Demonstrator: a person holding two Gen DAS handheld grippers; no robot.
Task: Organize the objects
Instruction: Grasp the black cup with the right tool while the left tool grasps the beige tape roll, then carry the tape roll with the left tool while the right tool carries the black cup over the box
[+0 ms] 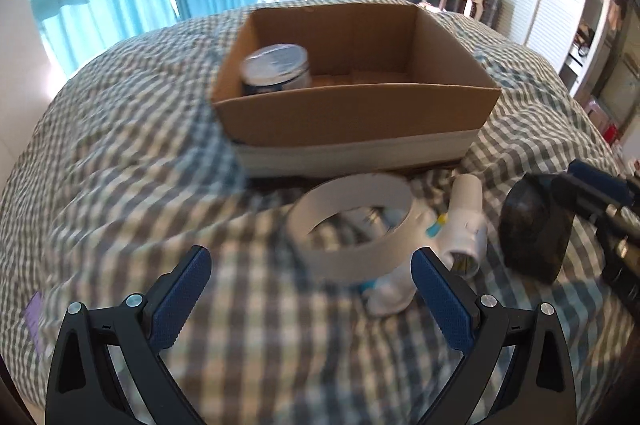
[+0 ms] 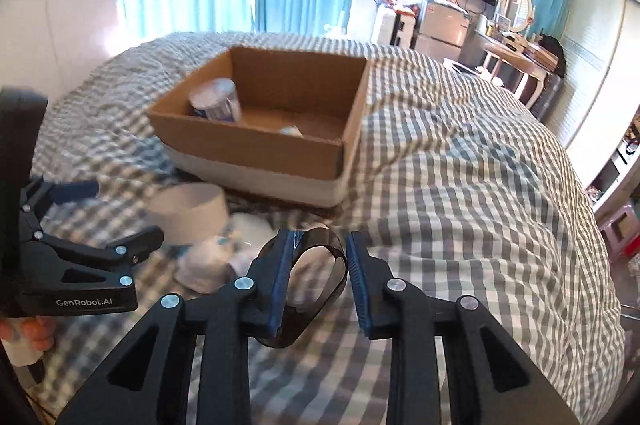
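An open cardboard box (image 1: 352,113) sits on the checked bed with a blue-and-white can (image 1: 276,69) inside; it also shows in the right wrist view (image 2: 256,145) with the can (image 2: 216,101). A wide white tape ring (image 1: 352,225) lies in front of the box, beside a white tube-shaped object (image 1: 466,225). My left gripper (image 1: 312,285) is open and empty, just short of the ring. My right gripper (image 2: 316,265) closes around a dark translucent tape roll (image 2: 316,277), also in the left wrist view (image 1: 536,225); a gap shows at the right pad.
The grey-and-white checked bedspread (image 2: 480,185) covers the whole work area. More white items (image 2: 216,261) lie by the ring. Turquoise curtains, a TV, a fridge and a dressing table stand beyond the bed.
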